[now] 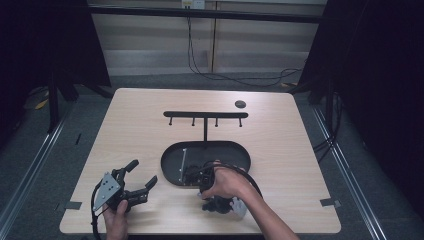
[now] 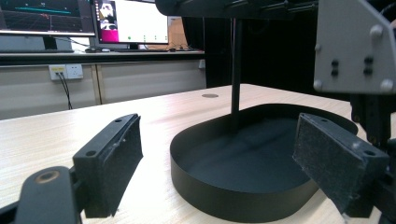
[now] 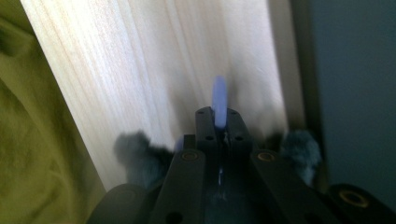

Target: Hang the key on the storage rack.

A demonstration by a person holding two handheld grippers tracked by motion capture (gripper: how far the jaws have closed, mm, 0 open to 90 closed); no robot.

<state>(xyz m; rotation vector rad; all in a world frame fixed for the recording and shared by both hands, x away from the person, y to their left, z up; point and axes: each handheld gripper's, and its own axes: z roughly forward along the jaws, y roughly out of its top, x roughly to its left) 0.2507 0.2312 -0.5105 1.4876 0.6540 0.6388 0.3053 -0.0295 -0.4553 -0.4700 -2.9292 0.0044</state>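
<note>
Hands enter at the bottom edge of the high view, each with 1 tool. The left tool (image 1: 141,175) sits at the lower left of that frame, low over the pale wooden worktop (image 1: 135,130), its 2 jaws spread wide with nothing between them; in the left gripper view its 2 padded jaws stand well apart at the lower corners. The right tool (image 3: 219,122) is at the lower centre of the high view under the right hand (image 1: 225,182), just below the near rim of the black oval tray (image 1: 172,155). In the right gripper view its jaws are pressed together on a thin pale blue piece (image 3: 219,100) that sticks up past their tips in the middle of the frame, with dark fuzzy tufts (image 3: 135,151) either side. Beyond the tray, a black T-shaped rack (image 1: 205,115) with 4 pegs rises from it, and a small dark disc (image 1: 240,104) lies at the upper right of the worktop.
</note>
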